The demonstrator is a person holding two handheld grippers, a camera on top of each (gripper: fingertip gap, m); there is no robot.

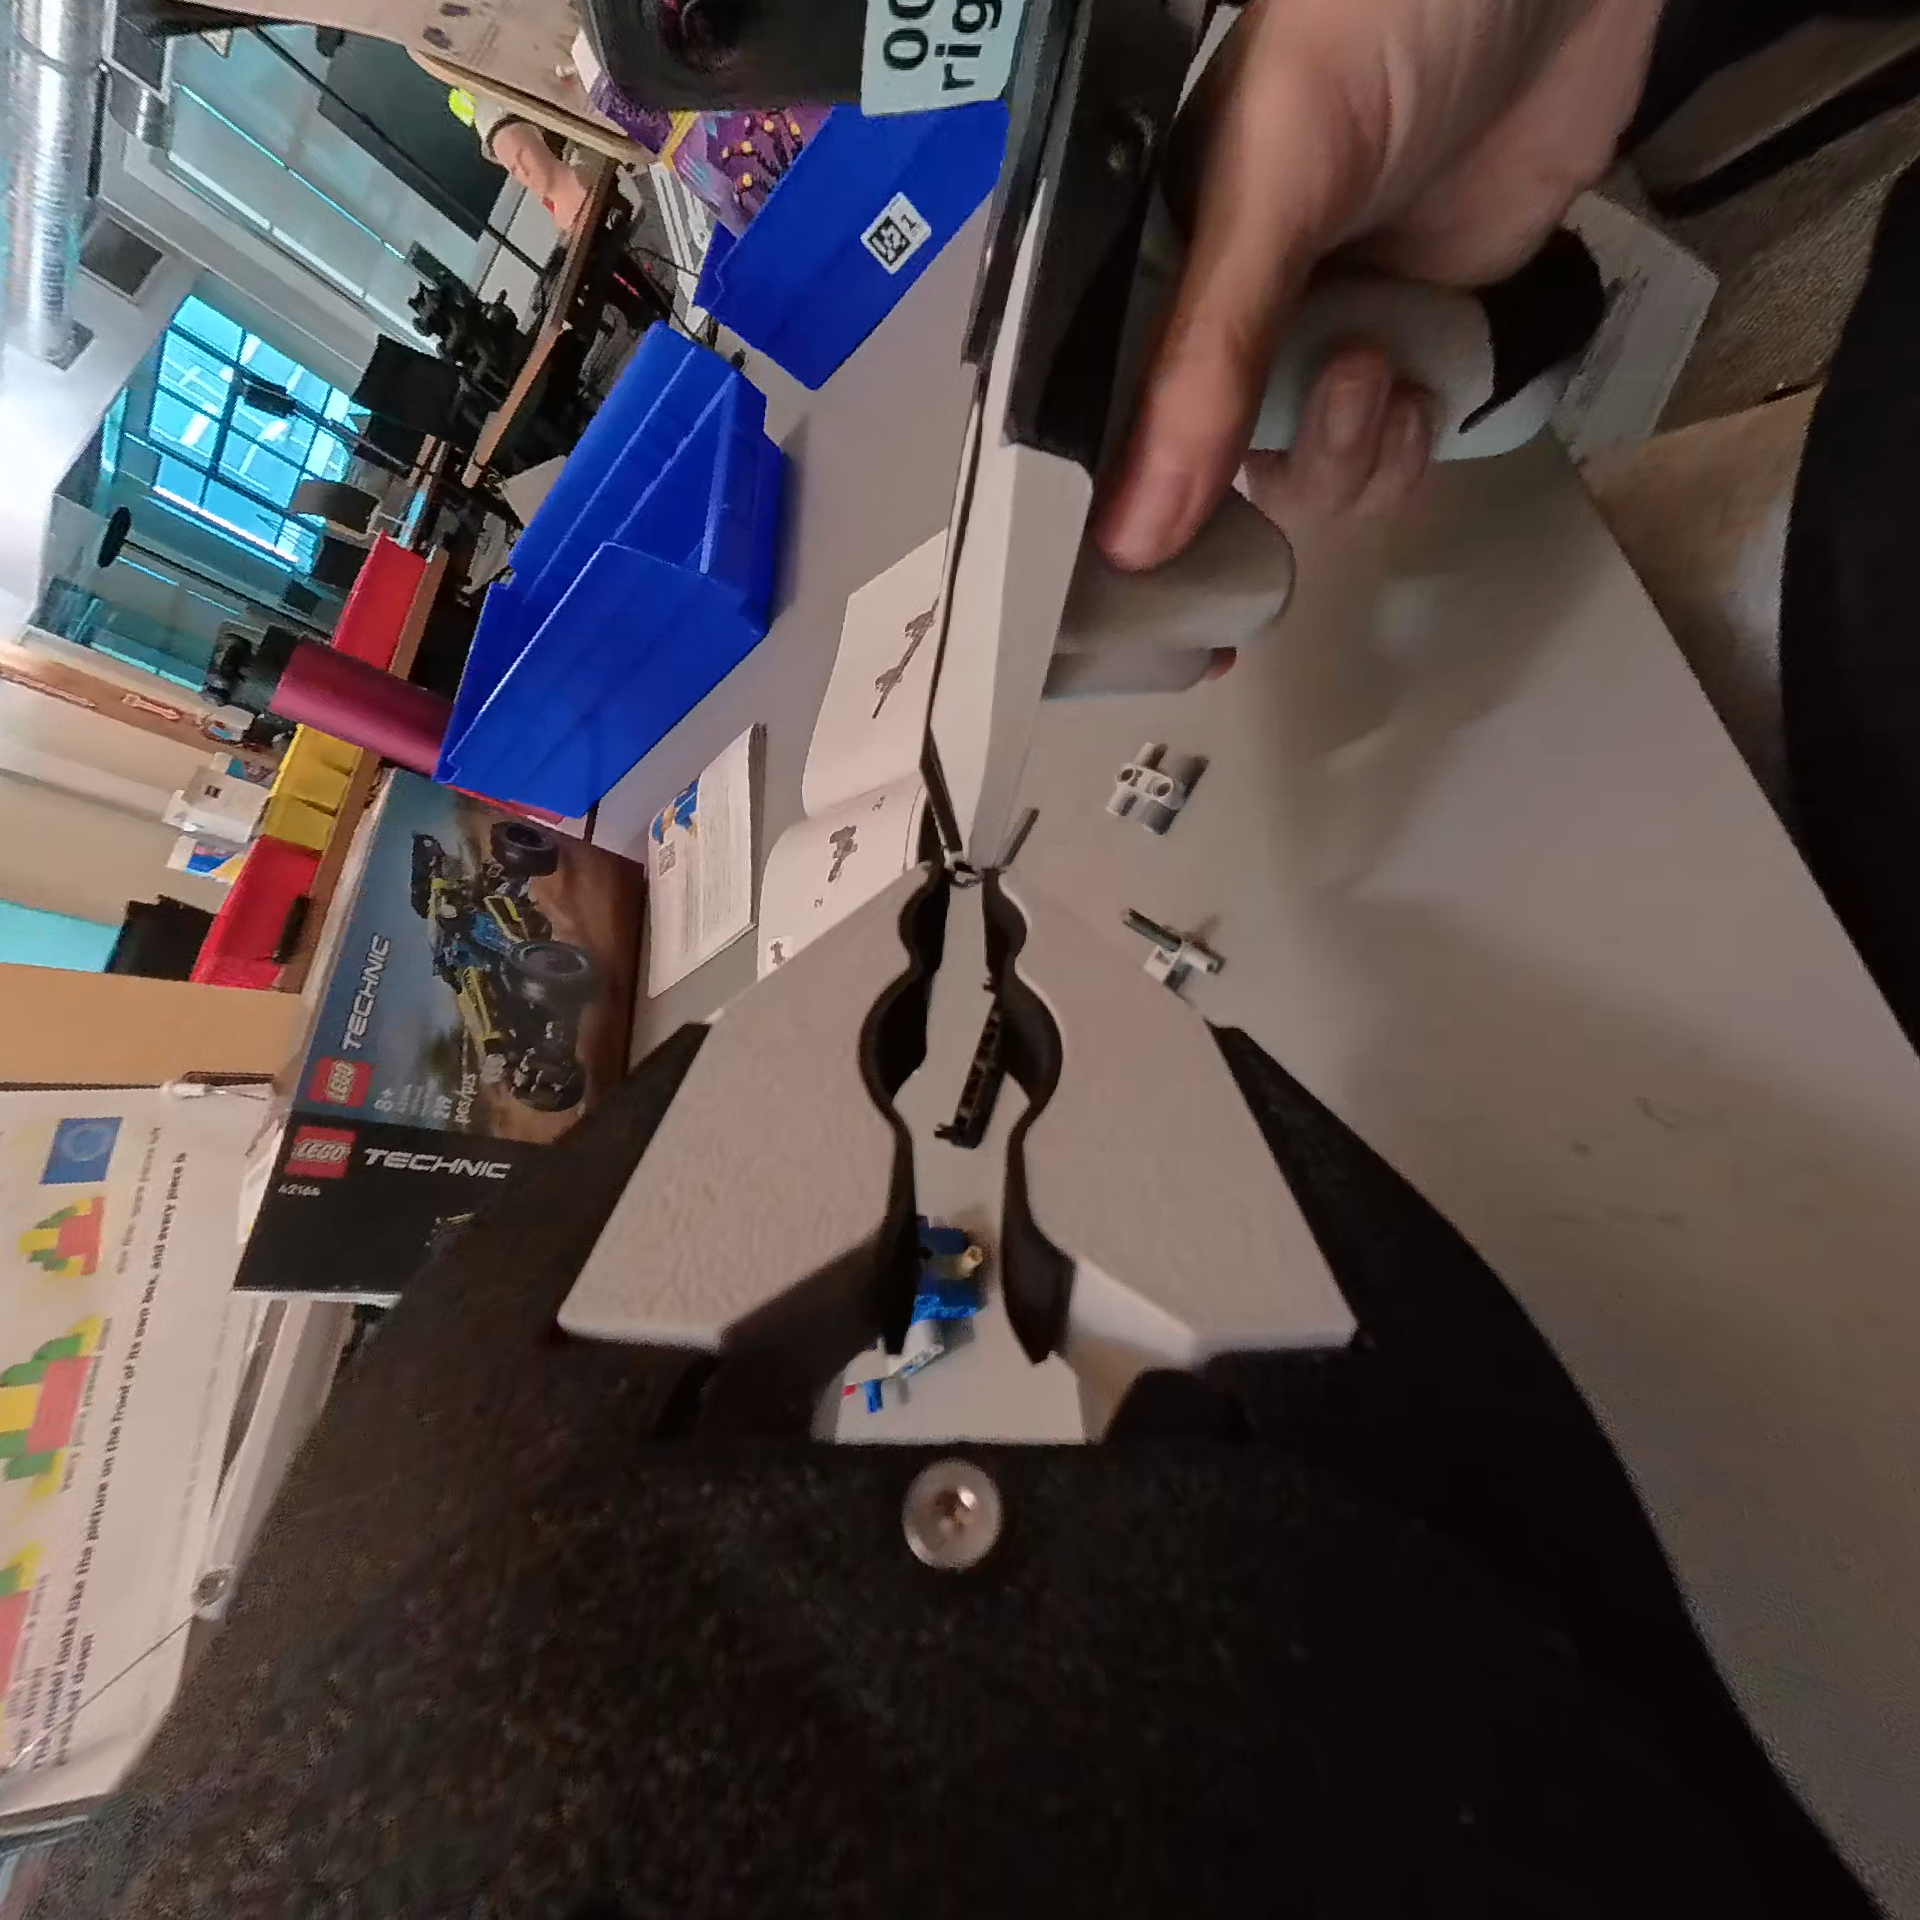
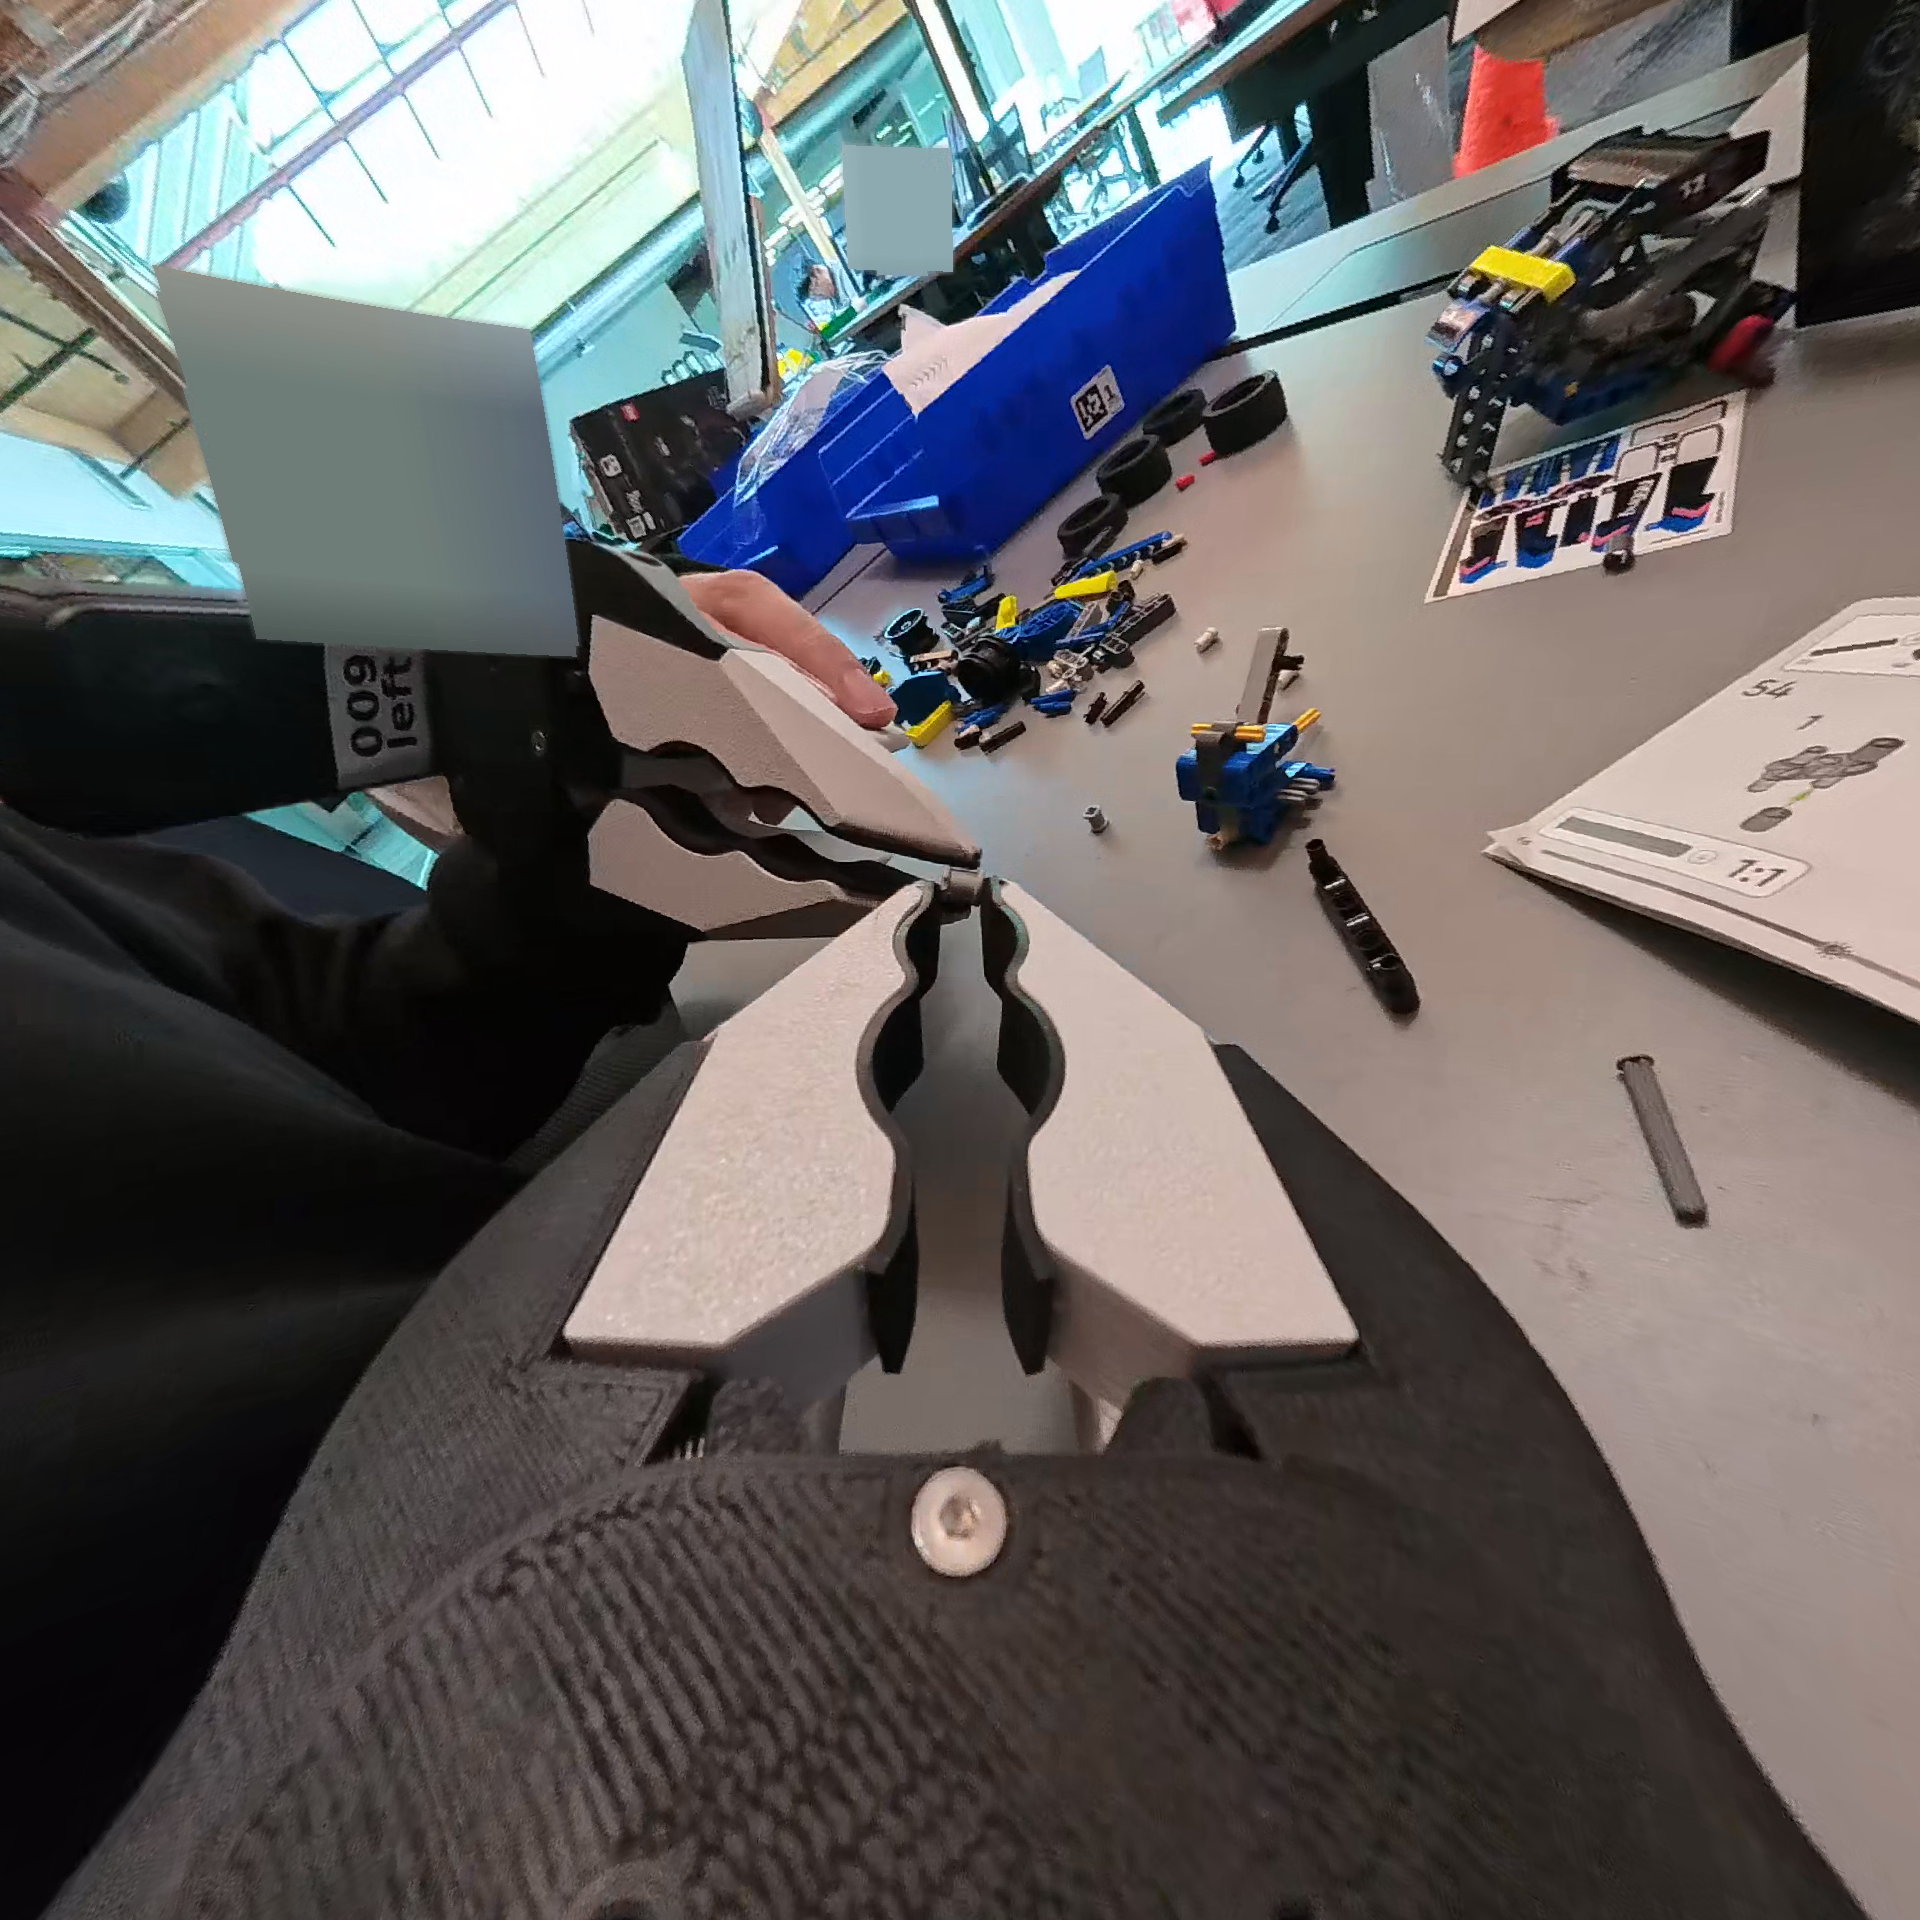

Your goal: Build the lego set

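My left gripper (image 1: pixel 966 875) and right gripper (image 2: pixel 962 900) meet tip to tip above the grey table (image 2: pixel 1455 1351). A small grey piece (image 2: pixel 961 889) sits pinched between the right fingertips. The left gripper (image 2: pixel 956 862) comes in from the left, jaws closed, its tips on the same piece. In the left wrist view the right gripper (image 1: pixel 964 854) comes down from above, held by a hand (image 1: pixel 1351 208); the piece (image 1: pixel 966 871) is tiny there. A blue sub-assembly (image 2: pixel 1252 774), a black beam (image 2: pixel 1361 925) and a grey axle (image 2: pixel 1662 1138) lie on the table.
A pile of loose parts (image 2: pixel 1039 655), tyres (image 2: pixel 1184 436), blue bins (image 2: pixel 1039 364), a half-built car (image 2: pixel 1600 291), a sticker sheet (image 2: pixel 1590 509) and an open instruction booklet (image 2: pixel 1766 800) lie beyond. The set's box (image 1: pixel 457 997) and two grey connectors (image 1: pixel 1158 784) show in the left wrist view. Both grippers' tips are close together, under 4 cm apart. The grey axle (image 2: pixel 1662 1138) is about 12 cm from my right fingertips.
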